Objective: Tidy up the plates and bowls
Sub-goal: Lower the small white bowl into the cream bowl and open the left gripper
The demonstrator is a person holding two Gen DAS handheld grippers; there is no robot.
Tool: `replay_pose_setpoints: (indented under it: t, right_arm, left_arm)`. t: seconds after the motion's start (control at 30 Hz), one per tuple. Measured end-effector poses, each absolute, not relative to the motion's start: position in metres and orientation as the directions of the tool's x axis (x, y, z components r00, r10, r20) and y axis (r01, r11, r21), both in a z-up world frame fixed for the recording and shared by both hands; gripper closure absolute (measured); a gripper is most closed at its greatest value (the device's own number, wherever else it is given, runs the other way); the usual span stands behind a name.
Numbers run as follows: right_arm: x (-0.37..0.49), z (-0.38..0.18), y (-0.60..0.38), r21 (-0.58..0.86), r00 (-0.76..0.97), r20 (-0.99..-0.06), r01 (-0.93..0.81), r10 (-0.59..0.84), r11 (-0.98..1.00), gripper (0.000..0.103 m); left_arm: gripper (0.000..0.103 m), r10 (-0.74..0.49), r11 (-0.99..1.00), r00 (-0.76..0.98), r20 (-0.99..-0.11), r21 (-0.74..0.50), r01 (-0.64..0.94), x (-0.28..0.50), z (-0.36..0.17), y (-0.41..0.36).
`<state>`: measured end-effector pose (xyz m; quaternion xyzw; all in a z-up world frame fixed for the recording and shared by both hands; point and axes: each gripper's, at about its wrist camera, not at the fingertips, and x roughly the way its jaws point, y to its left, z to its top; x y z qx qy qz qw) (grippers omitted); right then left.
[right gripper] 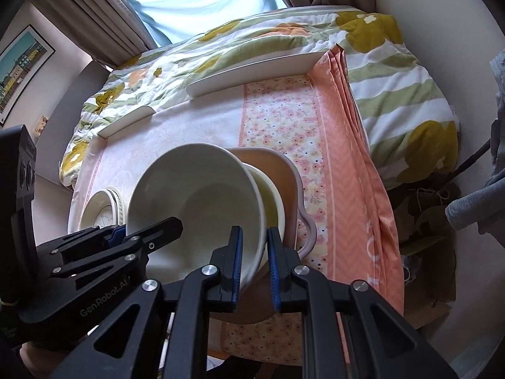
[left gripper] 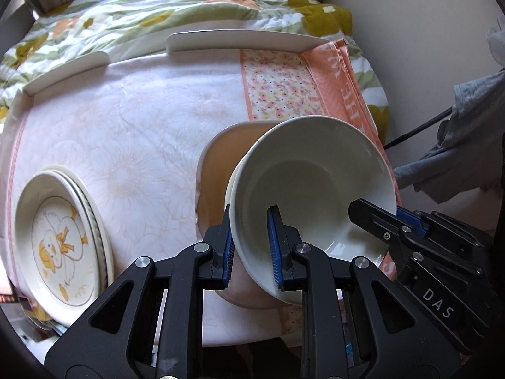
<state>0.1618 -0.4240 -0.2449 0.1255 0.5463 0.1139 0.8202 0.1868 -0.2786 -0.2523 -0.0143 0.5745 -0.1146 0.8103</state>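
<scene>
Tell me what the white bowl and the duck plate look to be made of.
White bowl: probably glazed ceramic; smooth, glossy, with soft highlights near its base. Duck plate: likely glazed ceramic too, though melamine can't be excluded; shiny cream surface with a printed duck.

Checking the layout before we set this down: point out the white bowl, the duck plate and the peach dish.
white bowl (left gripper: 309,183), left wrist view, inner wall.
duck plate (left gripper: 60,237), left wrist view, printed centre.
peach dish (right gripper: 281,170), right wrist view, inner wall.

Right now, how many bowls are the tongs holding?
2, nested: the top white bowl, gripped at opposite rim edges by both tongs, and a cream bowl beneath it. Another could be hidden underneath.
</scene>
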Motion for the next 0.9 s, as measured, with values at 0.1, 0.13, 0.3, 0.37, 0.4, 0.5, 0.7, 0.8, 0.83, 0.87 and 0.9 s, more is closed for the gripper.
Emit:
replay_pose_setpoints:
  t: [0.1,0.13,0.3,0.37,0.4,0.5,0.7,0.8,0.83,0.87,0.9]
  right_arm:
    - [0.161,-0.246,-0.424,0.319,0.380,-0.871,-0.044,0.311,0.947,0.089]
    - [0.161,-0.246,-0.424,0.314,0.382,-0.872,-0.040,0.305,0.949,0.089]
    - [0.161,-0.246,-0.426,0.309,0.389,-0.873,-0.028,0.295,0.951,0.089]
    - [0.160,-0.246,-0.426,0.305,0.388,-0.874,-0.026,0.291,0.952,0.089]
    - [0.160,-0.246,-0.426,0.305,0.389,-0.874,-0.024,0.290,0.952,0.089]
    - [0.160,-0.246,-0.426,0.304,0.390,-0.875,-0.020,0.287,0.953,0.089]
    - [0.160,-0.246,-0.428,0.303,0.394,-0.874,-0.015,0.284,0.953,0.089]
    - [0.160,-0.245,-0.428,0.302,0.397,-0.873,-0.013,0.282,0.953,0.089]
    - [0.160,-0.245,-0.428,0.303,0.398,-0.873,-0.012,0.282,0.953,0.089]
    - [0.160,-0.244,-0.428,0.302,0.398,-0.873,-0.013,0.282,0.953,0.089]
    - [0.160,-0.244,-0.428,0.303,0.400,-0.872,-0.012,0.282,0.953,0.089]
  left_arm:
    - [0.087,-0.178,0.973,0.321,-0.930,-0.118,0.198,0.188,-0.252,-0.284]
    - [0.087,-0.171,0.973,0.325,-0.930,-0.106,0.206,0.188,-0.252,-0.286]
    - [0.087,-0.128,0.969,0.348,-0.929,-0.042,0.245,0.188,-0.252,-0.294]
    - [0.087,-0.109,0.967,0.355,-0.928,-0.017,0.254,0.188,-0.252,-0.296]
    - [0.087,-0.099,0.966,0.360,-0.928,-0.003,0.258,0.188,-0.253,-0.298]
    - [0.087,-0.076,0.963,0.371,-0.925,0.028,0.268,0.187,-0.253,-0.301]
    - [0.087,-0.057,0.959,0.379,-0.924,0.055,0.277,0.189,-0.253,-0.303]
    - [0.087,-0.049,0.958,0.378,-0.925,0.063,0.279,0.189,-0.253,-0.304]
    - [0.086,-0.048,0.958,0.376,-0.925,0.064,0.280,0.189,-0.253,-0.304]
    - [0.087,-0.049,0.958,0.373,-0.926,0.062,0.279,0.189,-0.253,-0.304]
    - [0.087,-0.050,0.959,0.371,-0.927,0.059,0.277,0.189,-0.253,-0.303]
